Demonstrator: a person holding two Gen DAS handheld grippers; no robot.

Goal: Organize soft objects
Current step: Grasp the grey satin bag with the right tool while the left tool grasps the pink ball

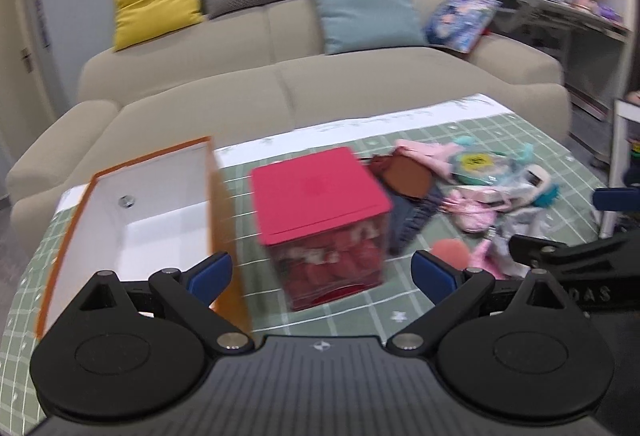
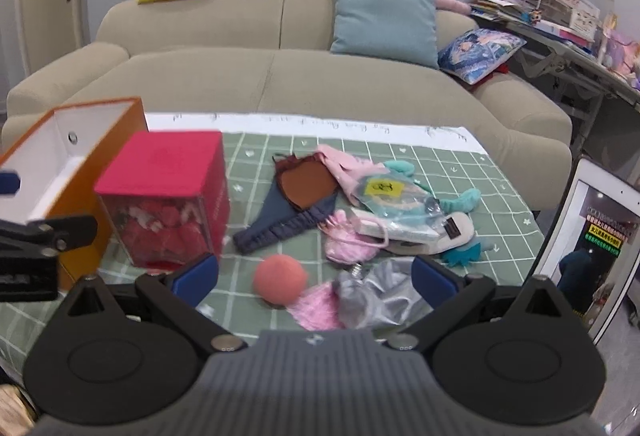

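A pile of soft objects point(image 2: 360, 204) lies on the green checked tablecloth point(image 2: 460, 172): a navy headband, brown and pink cloths, teal plush, a pink pouch, silver fabric point(image 2: 376, 292) and a pink ball point(image 2: 280, 278). The pile also shows in the left wrist view point(image 1: 472, 180). An open orange box point(image 1: 132, 212) with a white inside stands at the left, also in the right wrist view point(image 2: 60, 164). A red-lidded clear box point(image 1: 320, 220) stands beside it, also in the right wrist view point(image 2: 168, 196). My left gripper point(image 1: 322, 270) is open and empty before the red box. My right gripper point(image 2: 316, 276) is open and empty above the ball and silver fabric.
A beige sofa point(image 2: 280, 76) with yellow, grey, tan and blue cushions runs behind the table. A cluttered desk point(image 2: 560, 24) stands at the right. A white tablet screen point(image 2: 592, 236) leans at the table's right edge.
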